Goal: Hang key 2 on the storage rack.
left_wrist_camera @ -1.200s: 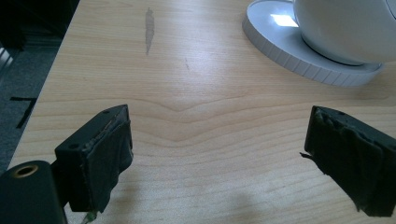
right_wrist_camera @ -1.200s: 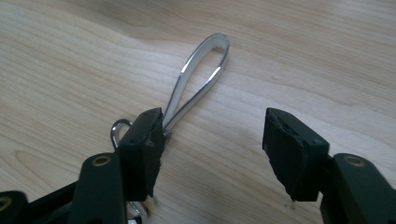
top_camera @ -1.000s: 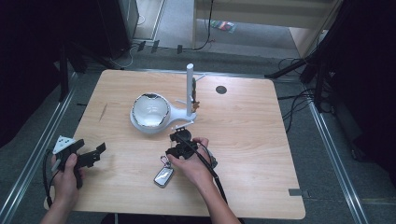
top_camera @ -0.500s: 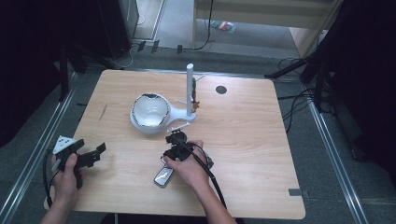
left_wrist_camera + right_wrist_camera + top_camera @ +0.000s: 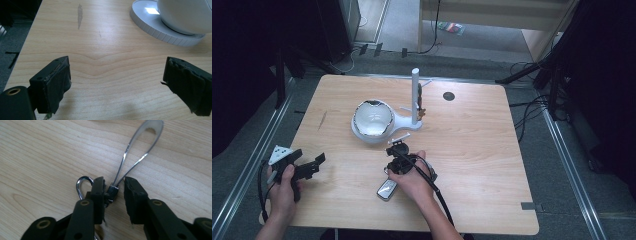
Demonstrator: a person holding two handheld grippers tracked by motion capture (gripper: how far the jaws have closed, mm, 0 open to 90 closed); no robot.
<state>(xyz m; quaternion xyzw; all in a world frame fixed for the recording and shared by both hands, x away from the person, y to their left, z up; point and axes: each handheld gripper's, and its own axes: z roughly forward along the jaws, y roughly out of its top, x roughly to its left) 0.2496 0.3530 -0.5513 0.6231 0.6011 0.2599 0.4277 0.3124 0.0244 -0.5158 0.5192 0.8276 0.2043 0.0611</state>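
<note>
My right gripper [image 5: 113, 192] points down at the table over a thin silver wire loop [image 5: 135, 145] with a black crimp at its base. Its jaws have just been closing; the crimp stands between them, against the left pad [image 5: 98, 192], with a small gap to the right pad. A small silver ring [image 5: 80, 185] lies beside the left jaw. In the high view this gripper [image 5: 398, 150] sits mid-table, and a silver and black key fob [image 5: 387, 190] lies by the hand. My left gripper [image 5: 315, 166] rests open at the table's near left, its jaws [image 5: 117, 82] wide apart over bare wood.
A white bowl [image 5: 373, 120] sits on a white round base [image 5: 160, 27] joined to an upright white post [image 5: 415, 97] with pegs; a small brown item [image 5: 421, 109] hangs there. A dark round hole [image 5: 449, 96] marks the far table. Cables run on the floor around it.
My right hand has edged slightly to the left over the table. The left hand and gripper have stayed where they were.
</note>
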